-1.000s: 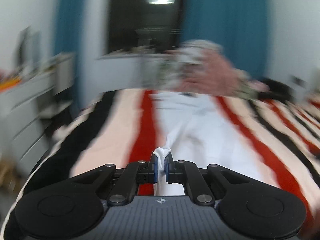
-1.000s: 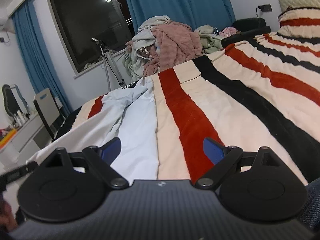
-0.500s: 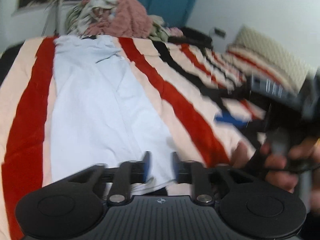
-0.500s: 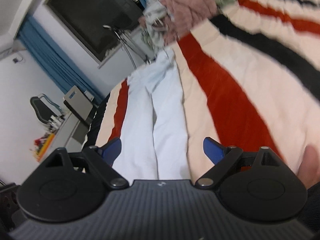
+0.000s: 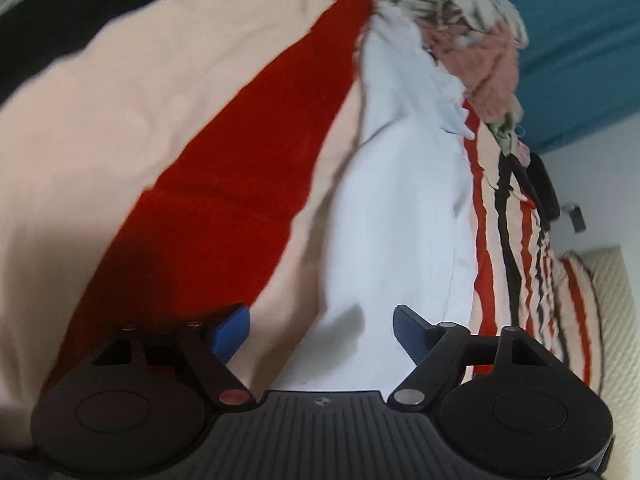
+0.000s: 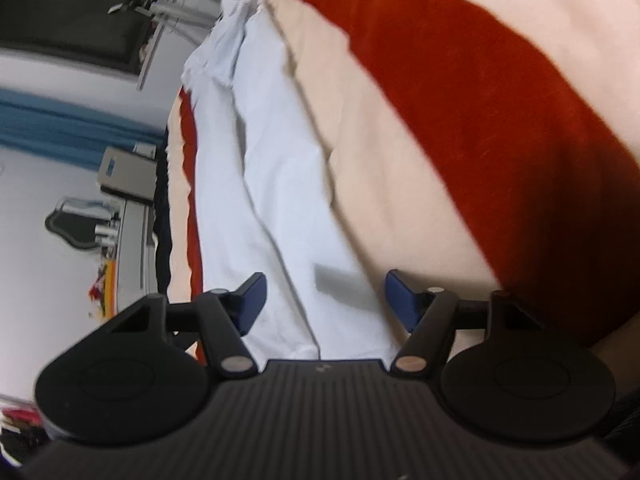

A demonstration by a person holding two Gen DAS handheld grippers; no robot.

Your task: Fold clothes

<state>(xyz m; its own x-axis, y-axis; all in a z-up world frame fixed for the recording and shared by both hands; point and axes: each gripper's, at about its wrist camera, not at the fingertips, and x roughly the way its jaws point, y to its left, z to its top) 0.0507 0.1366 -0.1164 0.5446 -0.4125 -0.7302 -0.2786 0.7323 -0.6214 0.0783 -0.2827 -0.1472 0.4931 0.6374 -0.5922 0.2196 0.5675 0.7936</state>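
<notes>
Trousers (image 5: 400,216), pale and almost white, lie flat and long on the bed cover (image 5: 132,96). I see them stretch away from me toward the far end of the bed. They rest on a cream stripe, with a wide red stripe (image 5: 240,184) just beside them. At the far end a pile of clothes (image 5: 476,36) sits past them, pink and greenish, touching their top end. A blue curtain (image 5: 580,40) hangs behind the pile.

My left gripper (image 5: 320,326) is over the near end of the trousers. Its jaws have just been opening and now they stand apart. One blue pad is over the cream stripe and the other is over the white cloth. Nothing is pinched between them.

My right gripper (image 6: 324,292) is over the near end of the trousers (image 6: 260,184) too. Its jaws have just been closing a bit, but they are still apart. The white cloth lies between the pads, and the pads do not press on it. In this view the two legs lie side by side with a dark line between them. The red stripe (image 6: 480,100) runs on the other side here. Far off I see a dark window (image 6: 60,12) and a desk (image 6: 132,240) with small things I cannot make out. Both views are blurry.
</notes>
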